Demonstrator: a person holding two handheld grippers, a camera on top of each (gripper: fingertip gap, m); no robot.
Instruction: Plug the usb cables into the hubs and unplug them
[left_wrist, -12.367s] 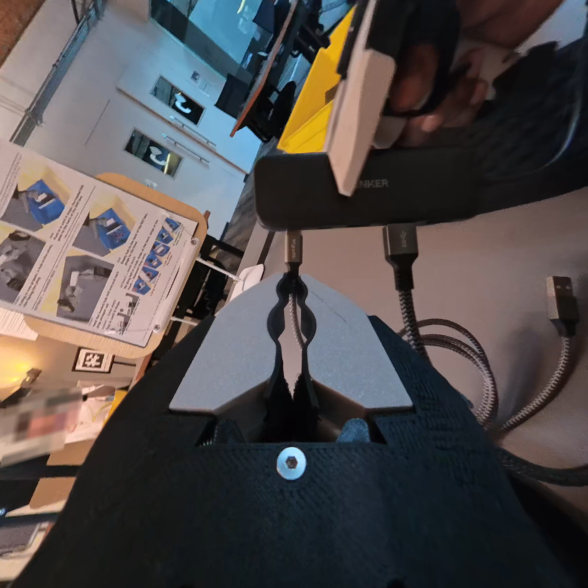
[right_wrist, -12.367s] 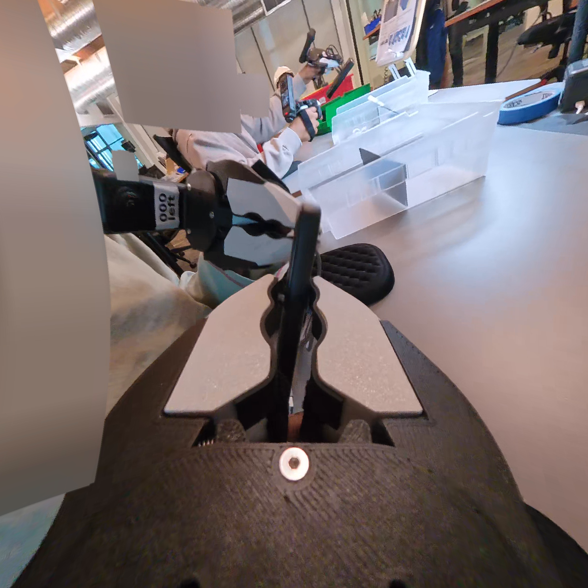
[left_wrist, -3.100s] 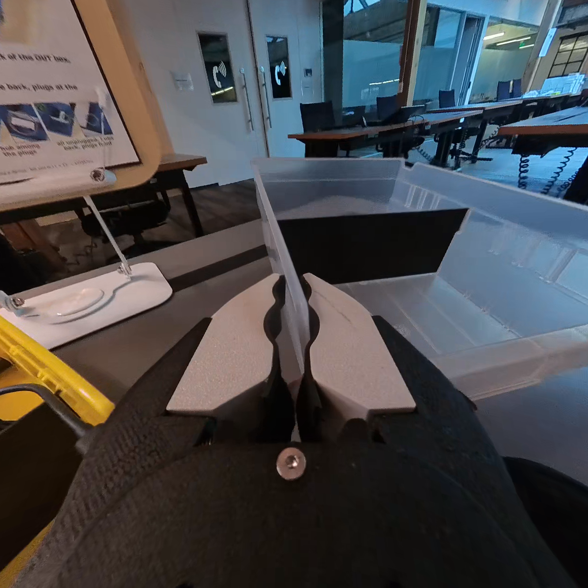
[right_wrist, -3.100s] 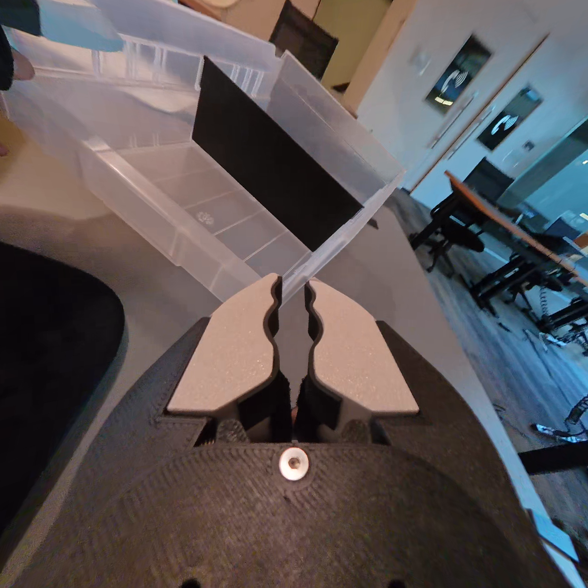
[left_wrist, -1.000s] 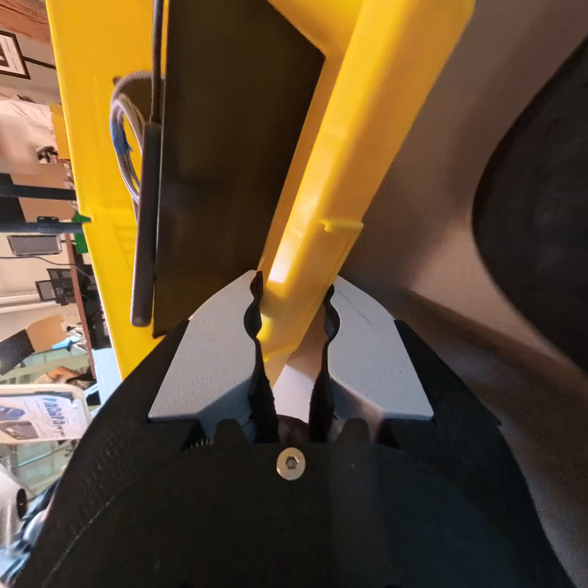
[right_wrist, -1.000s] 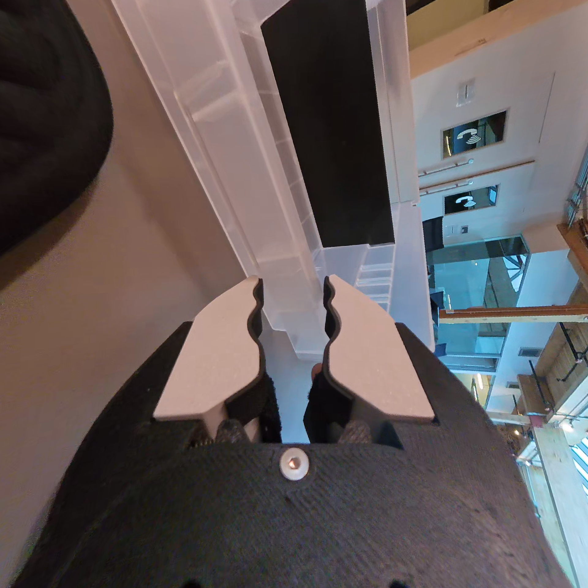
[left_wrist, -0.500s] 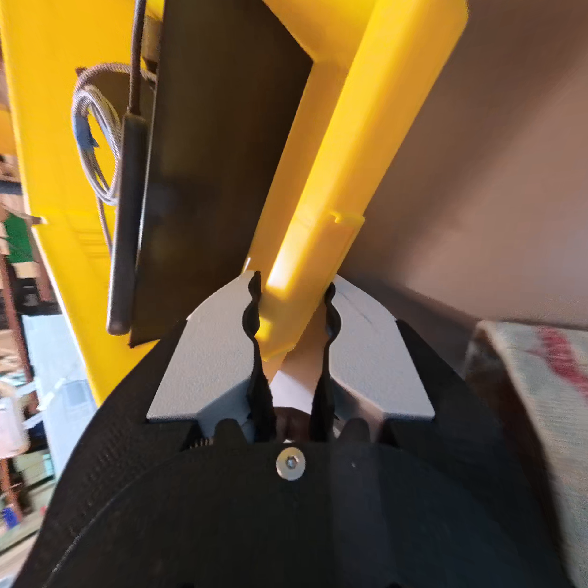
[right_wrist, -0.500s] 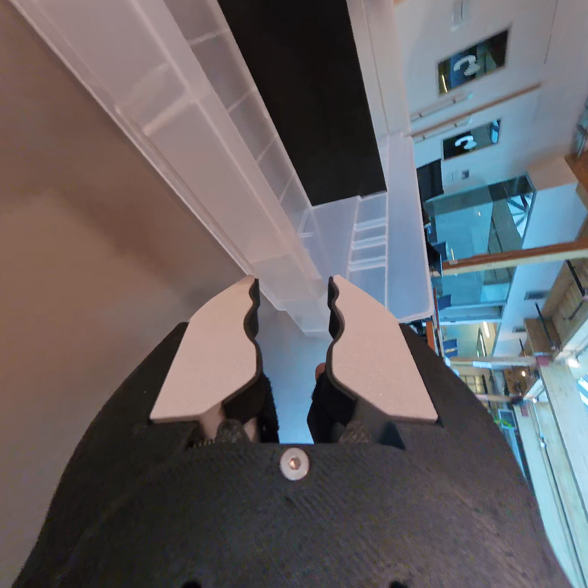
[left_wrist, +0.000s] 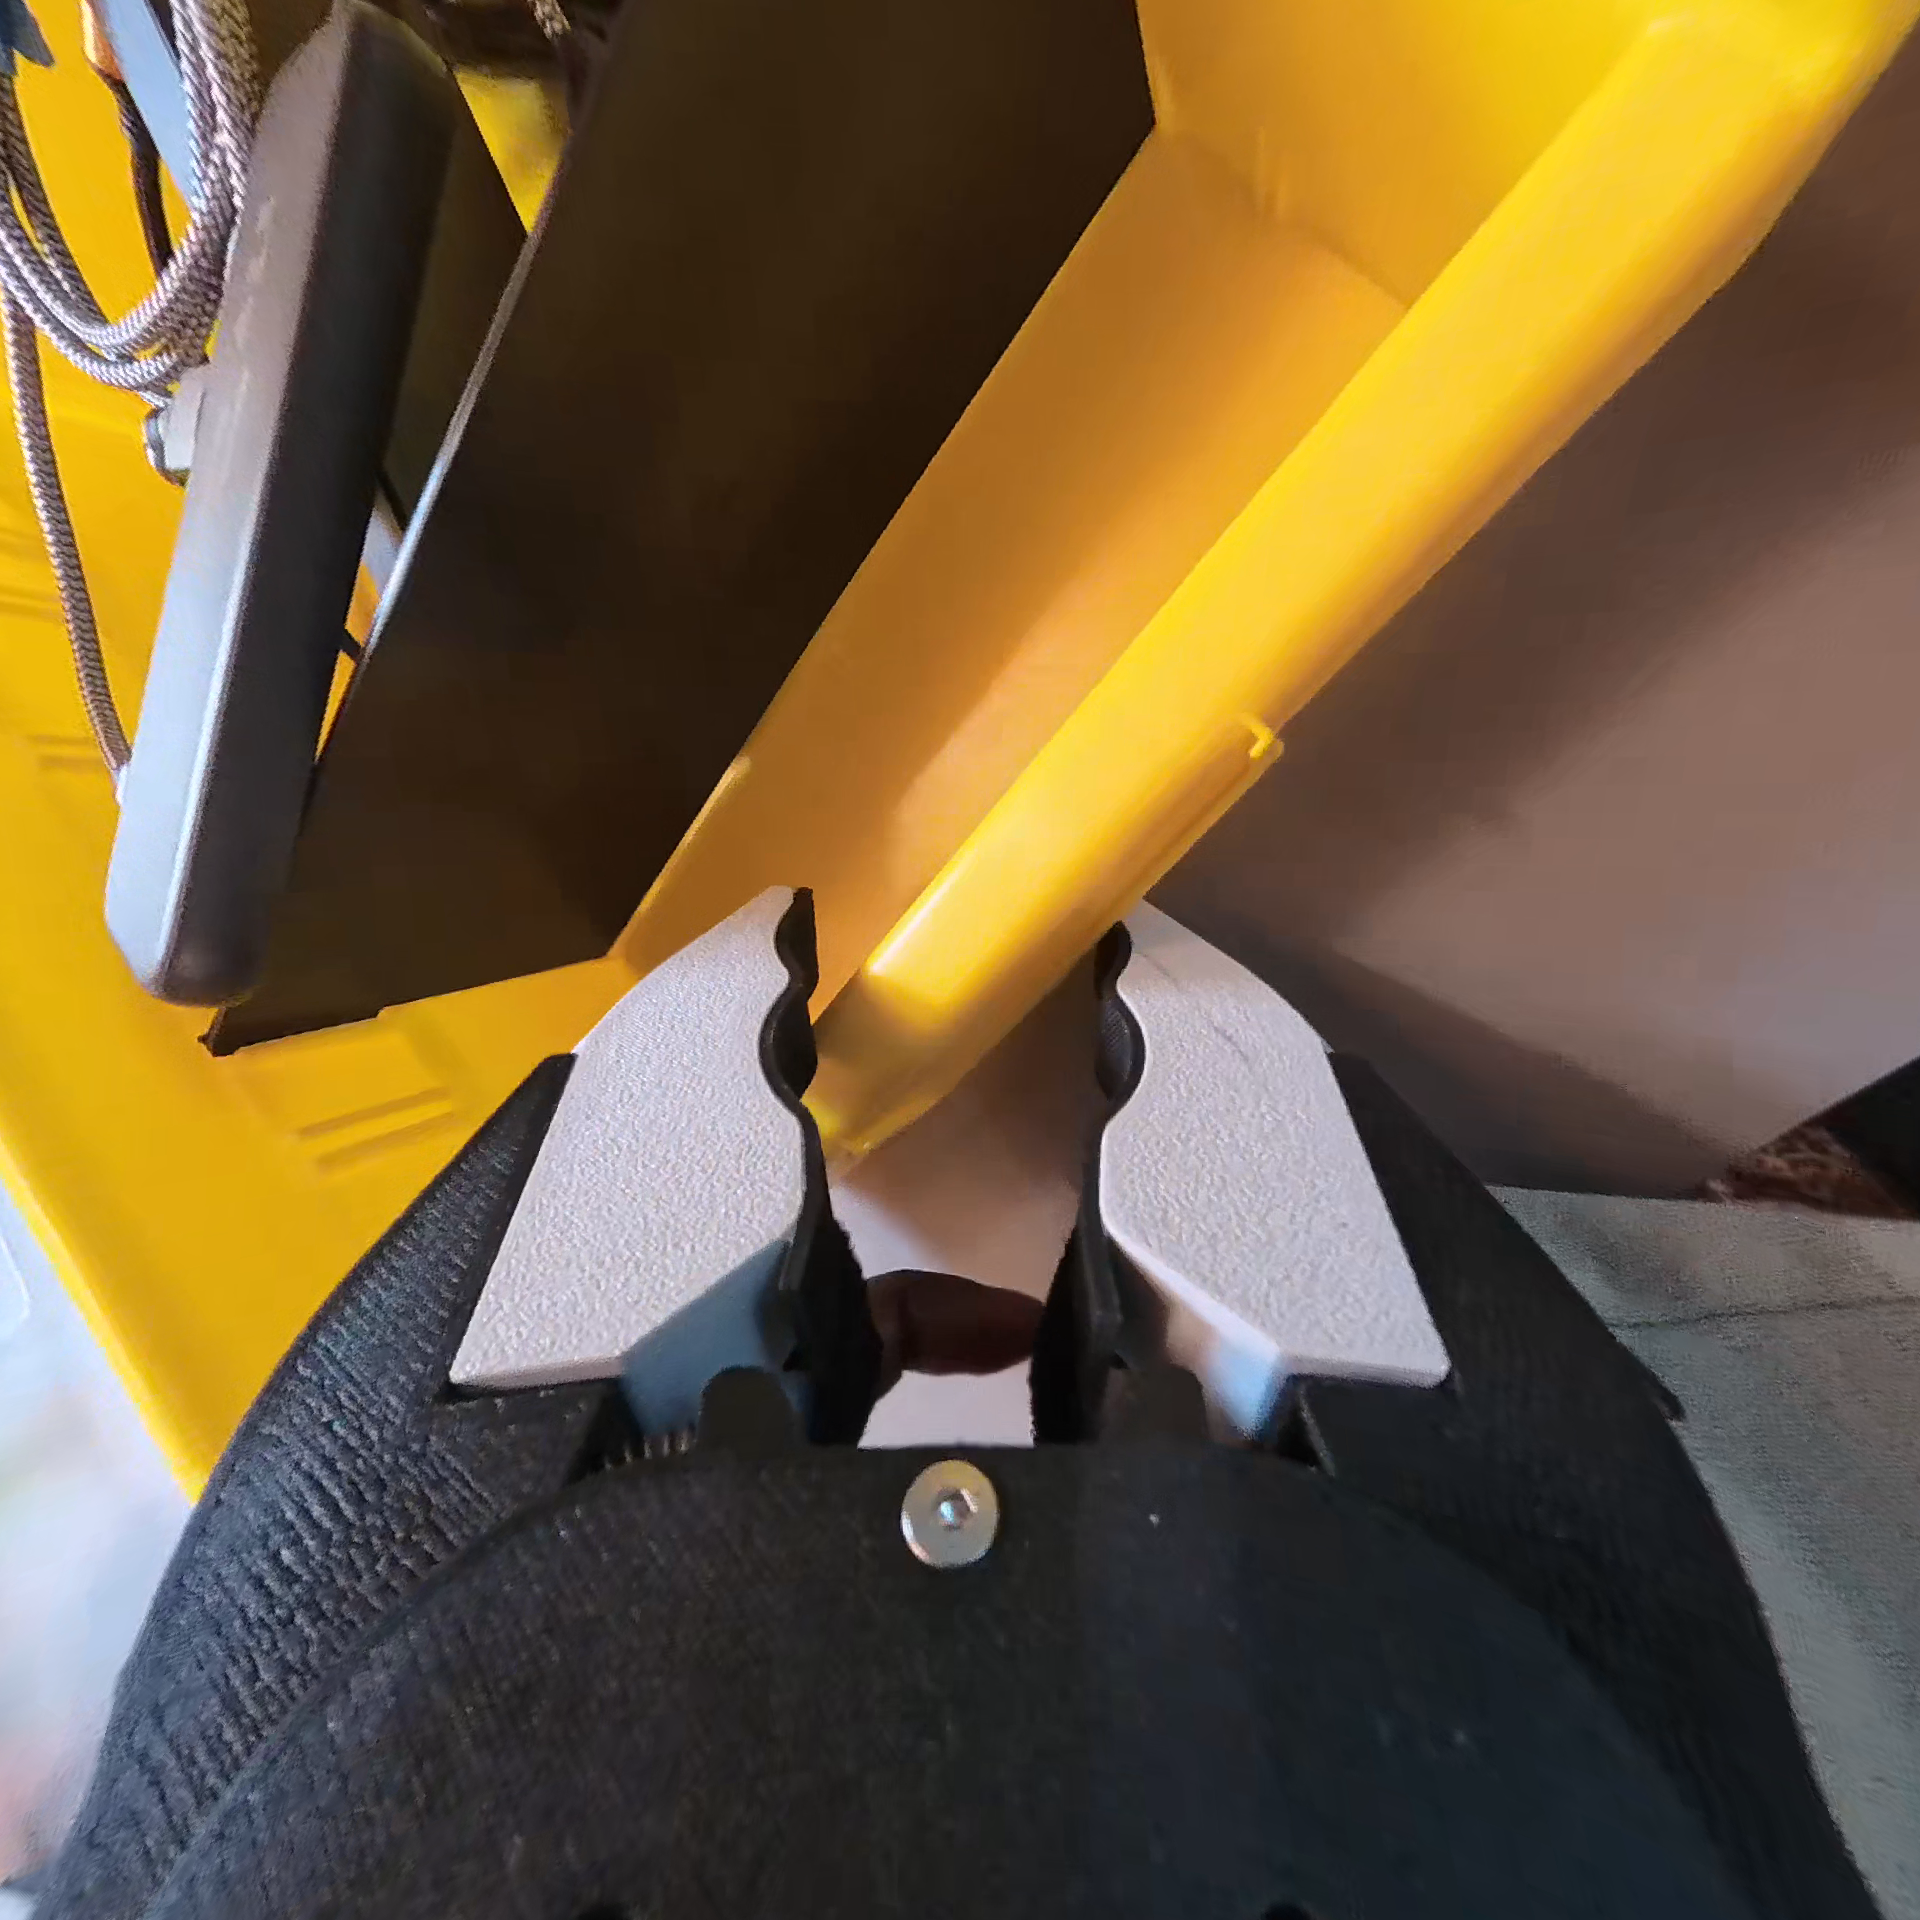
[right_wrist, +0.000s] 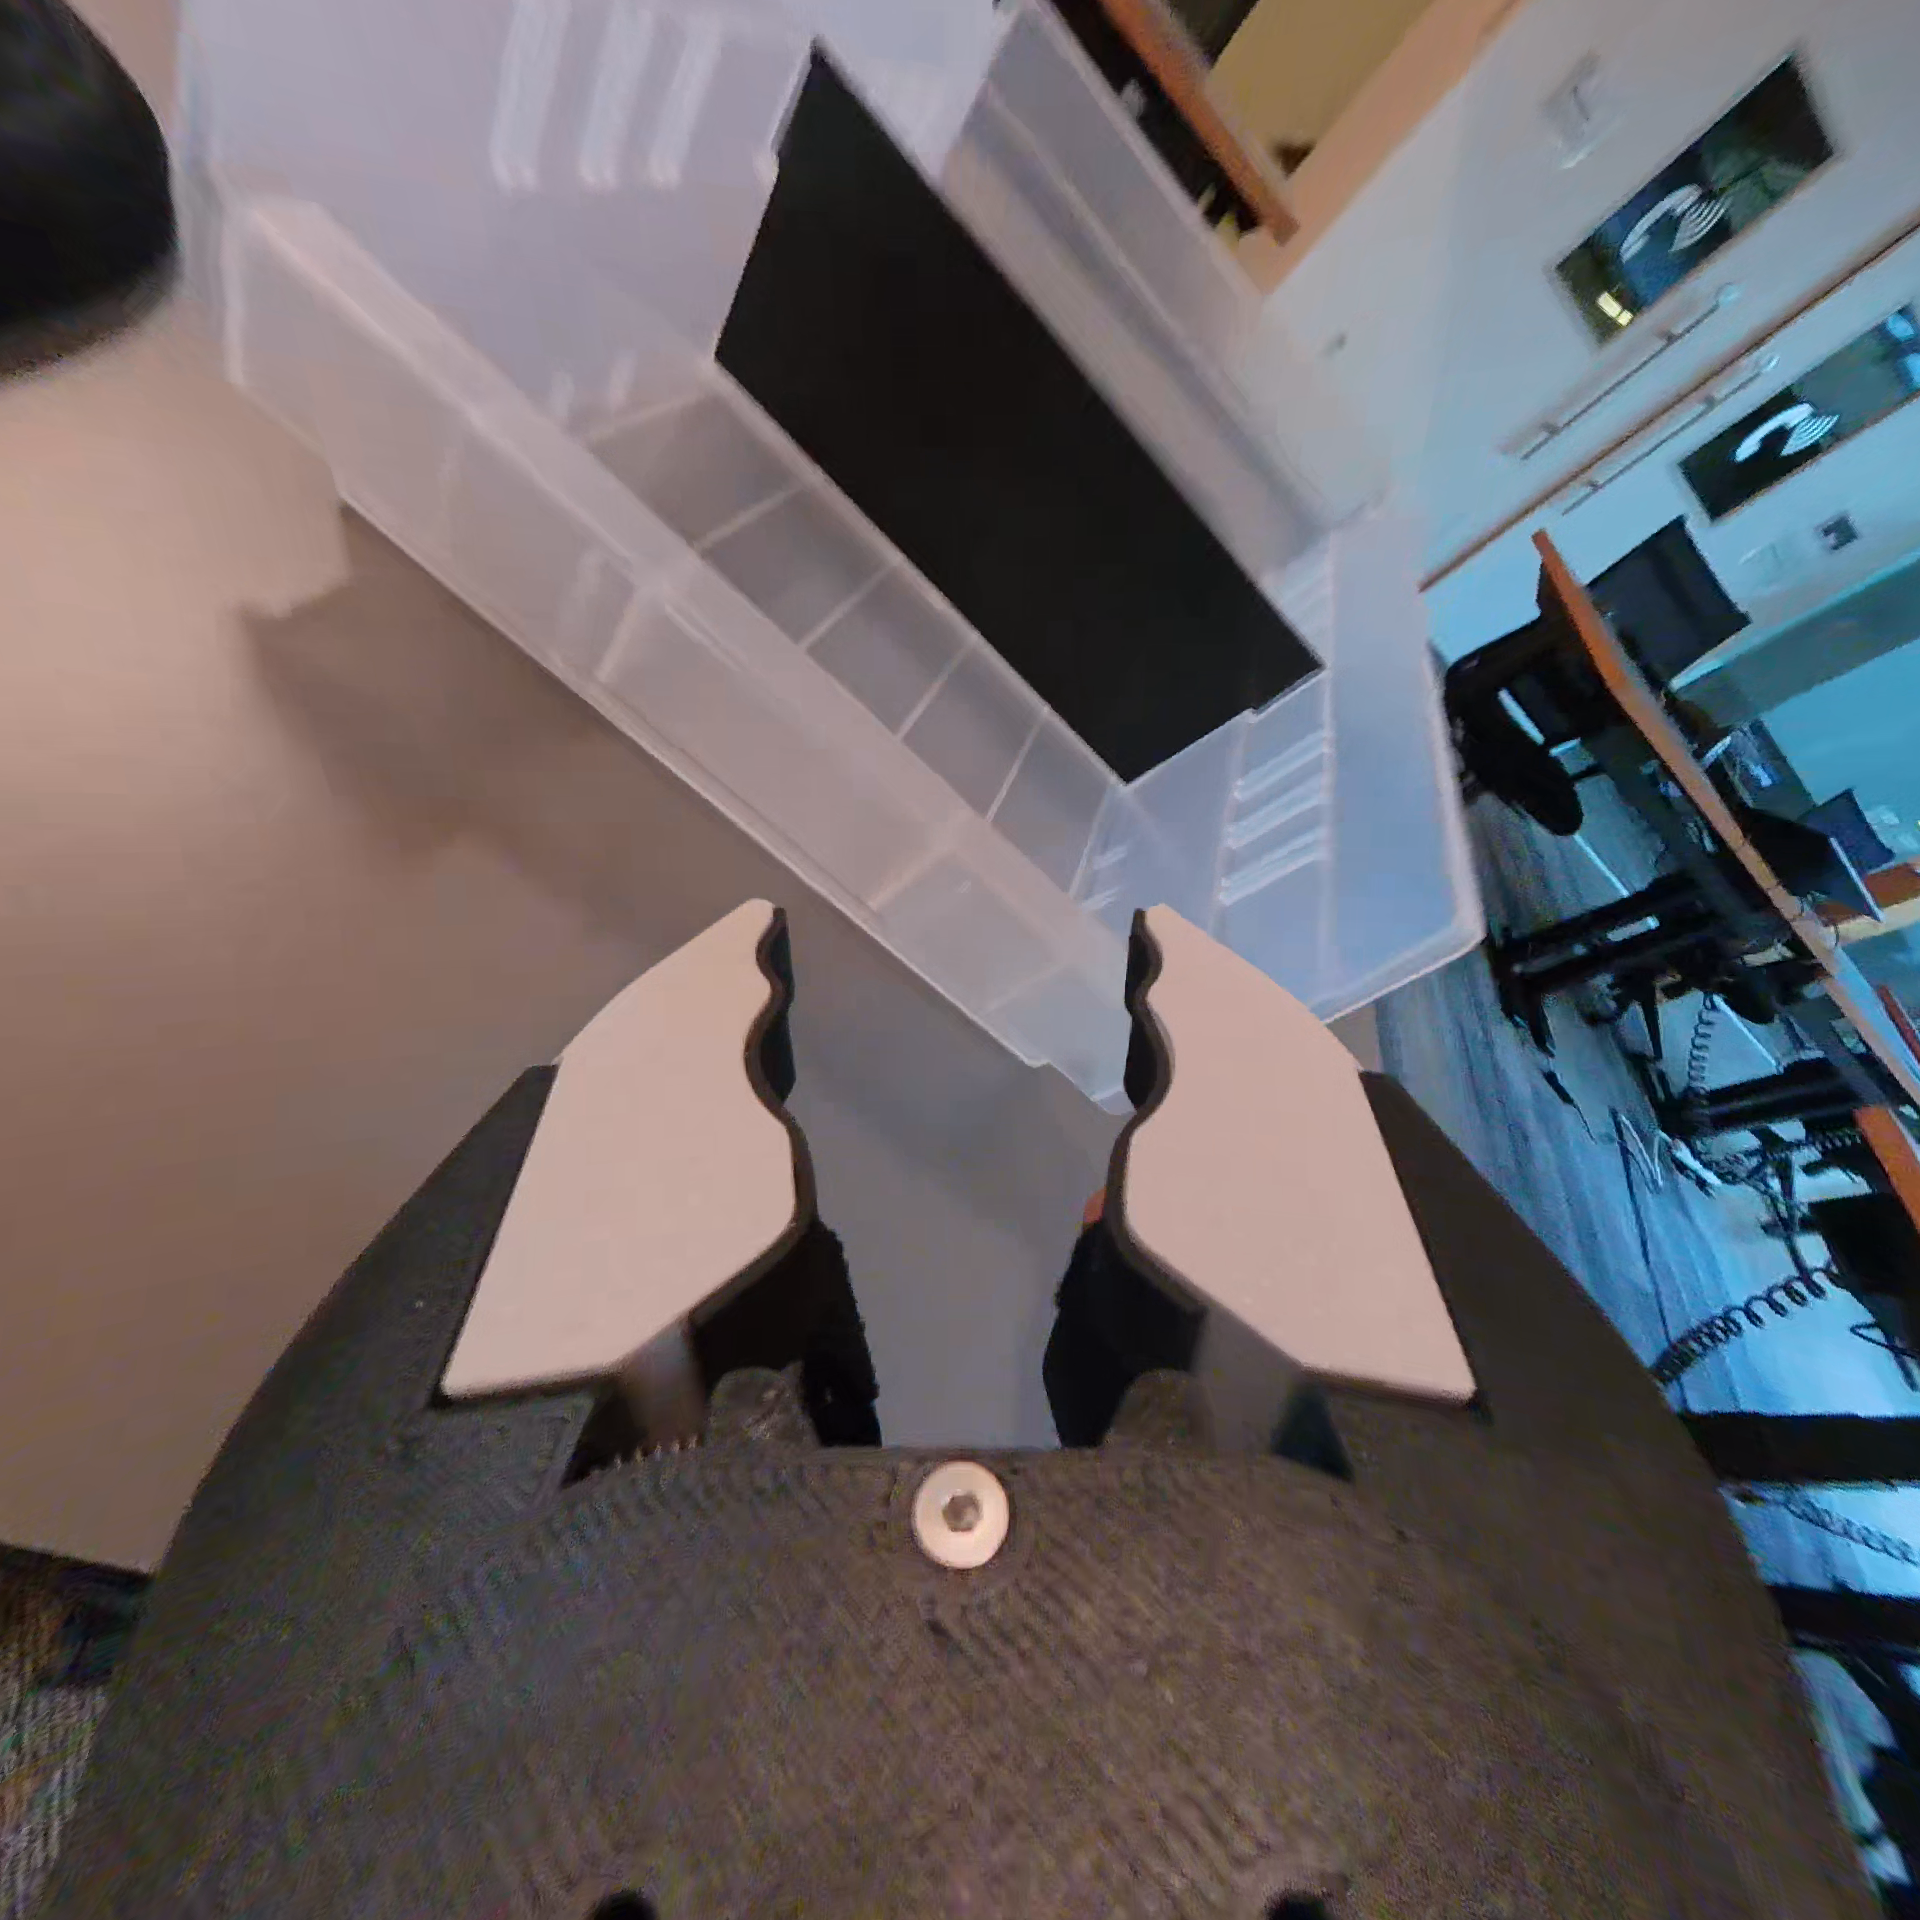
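A dark grey usb hub (left_wrist: 260, 540) lies inside a yellow bin (left_wrist: 1351, 520), against a black divider (left_wrist: 727, 416). Braided usb cables (left_wrist: 62, 260) loop beside it at the top left. My left gripper (left_wrist: 956, 914) is open. The end of the bin's front rim sits between its jaws, against the left finger and clear of the right one. My right gripper (right_wrist: 956, 925) is open and empty over the table (right_wrist: 208, 831). The corner of a clear plastic bin (right_wrist: 727, 644) reaches its right finger. No hub or cable shows in the right wrist view.
The clear bin holds a black divider (right_wrist: 987, 436). A black pad (right_wrist: 62, 156) lies at the top left of the right wrist view. Grey-green cloth (left_wrist: 1714, 1403) shows off the table edge. Desks and chairs (right_wrist: 1662, 779) stand on the floor beyond.
Both grippers' jaws have opened a little wider. Both views have swung round. The yellow bin and hub look closer, and the clear bin's corner has shifted toward the right finger.
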